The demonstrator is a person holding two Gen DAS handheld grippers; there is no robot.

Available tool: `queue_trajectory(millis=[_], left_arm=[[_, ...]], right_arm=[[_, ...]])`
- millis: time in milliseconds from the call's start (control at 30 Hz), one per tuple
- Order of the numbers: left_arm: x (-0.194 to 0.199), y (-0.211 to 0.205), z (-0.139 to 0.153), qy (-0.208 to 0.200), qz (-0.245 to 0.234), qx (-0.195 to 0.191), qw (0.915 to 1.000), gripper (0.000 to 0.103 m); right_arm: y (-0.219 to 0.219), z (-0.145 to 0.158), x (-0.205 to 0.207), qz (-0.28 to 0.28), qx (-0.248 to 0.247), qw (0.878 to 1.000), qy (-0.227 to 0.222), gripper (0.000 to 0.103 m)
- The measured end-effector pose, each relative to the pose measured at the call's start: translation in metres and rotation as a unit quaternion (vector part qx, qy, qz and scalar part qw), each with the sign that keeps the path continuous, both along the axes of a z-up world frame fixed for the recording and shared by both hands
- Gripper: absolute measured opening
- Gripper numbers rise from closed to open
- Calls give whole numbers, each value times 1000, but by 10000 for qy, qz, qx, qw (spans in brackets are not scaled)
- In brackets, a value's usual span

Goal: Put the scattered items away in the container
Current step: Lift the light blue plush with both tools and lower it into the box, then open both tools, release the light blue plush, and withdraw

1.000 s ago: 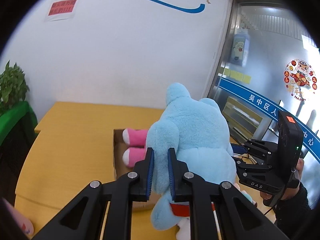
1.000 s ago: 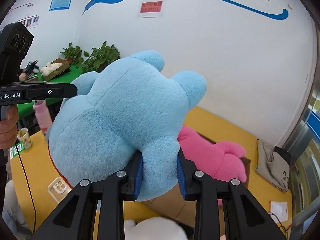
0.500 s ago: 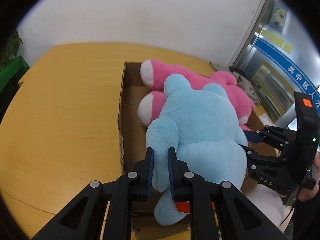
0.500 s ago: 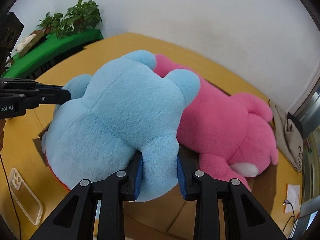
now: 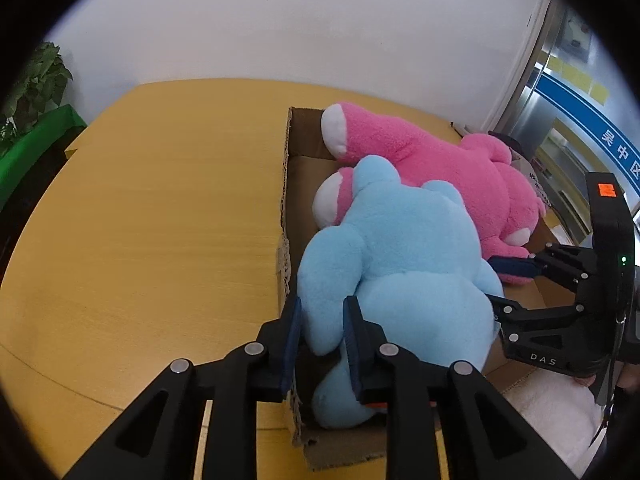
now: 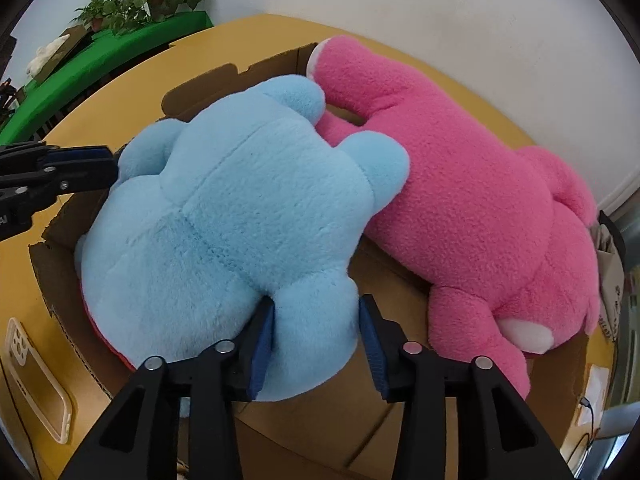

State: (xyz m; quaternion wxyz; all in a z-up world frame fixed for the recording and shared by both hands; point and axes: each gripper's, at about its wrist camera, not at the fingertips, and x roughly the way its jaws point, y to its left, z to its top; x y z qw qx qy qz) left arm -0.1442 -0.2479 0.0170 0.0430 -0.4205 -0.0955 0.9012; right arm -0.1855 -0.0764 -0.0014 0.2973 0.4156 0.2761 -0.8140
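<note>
Cardboard box (image 6: pixel 276 64) already holds the pink plush (image 6: pixel 472 200); blue plush (image 6: pixel 240 216) lies half over it inside; left gripper (image 5: pixel 320 332) and right gripper (image 6: pixel 316 332) each pinch a limb; spread both together, then lift straight clear.

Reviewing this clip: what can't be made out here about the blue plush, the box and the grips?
- Blue plush: face hidden in both views; only its back shows.
- Cardboard box: floor mostly covered by blue and pink plush.
- Left gripper, right gripper: pad contact buried in fur.
- Phone case: cut off at the right wrist view's edge.
</note>
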Motion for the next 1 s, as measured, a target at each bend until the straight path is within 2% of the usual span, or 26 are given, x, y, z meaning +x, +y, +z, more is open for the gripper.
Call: queue_trajectory(millis=[33, 67, 100, 133, 200, 300, 433, 567, 767, 900, 1000], left_arm=[[7, 3, 6, 94, 19, -63, 9999, 29], [15, 8, 14, 202, 27, -124, 9997, 32], [25, 12, 21, 302, 41, -163, 9994, 42], [31, 18, 27, 376, 73, -169, 9991, 55], [48, 29, 42, 591, 186, -111, 9980, 67], [77, 45, 63, 963, 369, -6, 9947, 77], [111, 69, 78, 1268, 462, -64, 9908, 78], [137, 92, 85, 1435, 337, -45, 9891, 78], [156, 112, 74, 1333, 225, 125, 9907, 78], [153, 126, 50, 1028, -33, 268, 9943, 78], [142, 135, 23, 684, -332, 469, 9960, 78]], right_arm=[[5, 10, 7, -88, -69, 9996, 265, 88], [12, 22, 16, -185, -171, 9982, 552, 94], [18, 32, 25, -244, -289, 9967, 721, 98], [25, 42, 35, -276, -443, 9956, 781, 98], [41, 60, 57, -274, -774, 9936, 781, 98], [64, 83, 85, -338, -1018, 9891, 1007, 99], [91, 101, 114, -396, -1294, 9848, 1087, 99], [110, 111, 136, -536, -1238, 9822, 1305, 99], [143, 106, 148, -616, -1351, 9814, 1214, 99], [159, 75, 146, -532, -1562, 9839, 690, 99], [158, 33, 154, -146, -1510, 9882, 224, 99]])
